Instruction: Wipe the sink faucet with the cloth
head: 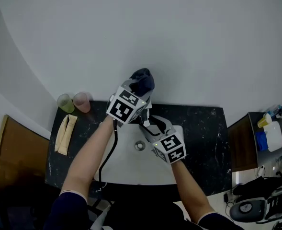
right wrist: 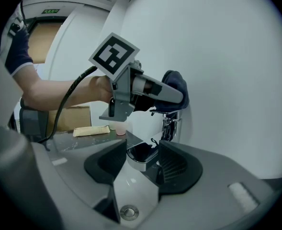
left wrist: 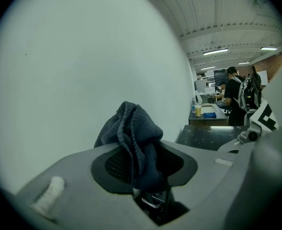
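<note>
Your cloth [left wrist: 133,143]: dark blue-grey, looped weave, rough, matt. Faucet [right wrist: 141,156]: polished metal, mirror-glossy. Sink [head: 124,164]: smooth white, glossy. Surface [head: 203,138]: black speckled stone look, shiny. Your jaws: matt grey plastic, black ribbed pads [right wrist: 102,169]. Cups [head: 65,102], left of head view: translucent plastic.

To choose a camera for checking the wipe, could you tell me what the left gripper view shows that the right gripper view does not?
Only the left gripper view: people at a distant desk. Only the right gripper view: the faucet spout between its own jaws, the sink drain and a pink cup. Both: the dark cloth held in the left gripper, and the white wall.
</note>
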`<action>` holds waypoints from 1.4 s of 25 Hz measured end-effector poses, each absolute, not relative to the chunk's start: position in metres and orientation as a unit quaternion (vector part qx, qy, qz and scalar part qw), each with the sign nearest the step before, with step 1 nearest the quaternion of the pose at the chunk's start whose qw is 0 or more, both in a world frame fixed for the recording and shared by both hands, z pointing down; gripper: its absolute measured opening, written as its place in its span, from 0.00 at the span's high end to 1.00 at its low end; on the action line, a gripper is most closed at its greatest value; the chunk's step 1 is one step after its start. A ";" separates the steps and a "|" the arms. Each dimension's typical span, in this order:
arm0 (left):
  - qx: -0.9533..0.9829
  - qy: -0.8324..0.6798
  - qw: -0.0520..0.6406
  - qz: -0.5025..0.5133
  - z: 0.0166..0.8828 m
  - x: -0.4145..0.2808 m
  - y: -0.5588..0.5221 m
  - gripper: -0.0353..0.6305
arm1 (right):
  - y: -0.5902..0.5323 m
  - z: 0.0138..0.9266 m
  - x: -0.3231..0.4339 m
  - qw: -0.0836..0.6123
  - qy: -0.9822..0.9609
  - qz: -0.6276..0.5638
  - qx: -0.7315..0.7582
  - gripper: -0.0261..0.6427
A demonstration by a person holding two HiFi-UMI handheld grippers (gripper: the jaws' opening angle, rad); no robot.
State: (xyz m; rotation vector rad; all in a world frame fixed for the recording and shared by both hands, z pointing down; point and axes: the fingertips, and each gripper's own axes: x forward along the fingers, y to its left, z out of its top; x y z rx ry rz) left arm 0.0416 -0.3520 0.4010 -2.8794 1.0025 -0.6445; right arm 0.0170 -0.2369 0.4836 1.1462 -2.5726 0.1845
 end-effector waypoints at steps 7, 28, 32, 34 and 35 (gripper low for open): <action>-0.936 0.283 0.006 -0.212 0.400 0.047 -0.319 0.74 | -0.239 0.484 0.019 0.156 -0.899 0.068 0.404 0.64; -0.930 0.310 -0.007 -0.196 0.407 0.045 -0.350 0.74 | -0.238 0.485 0.019 0.146 -0.902 0.072 0.399 0.65; -0.926 0.340 -0.015 -0.166 0.404 0.039 -0.362 0.74 | -0.237 0.485 0.020 0.140 -0.903 0.073 0.399 0.64; -0.920 0.363 -0.018 -0.148 0.403 0.030 -0.367 0.74 | -0.238 0.485 0.021 0.139 -0.904 0.073 0.399 0.63; -0.918 0.372 -0.019 -0.140 0.402 0.026 -0.368 0.74 | -0.238 0.485 0.021 0.139 -0.904 0.072 0.399 0.63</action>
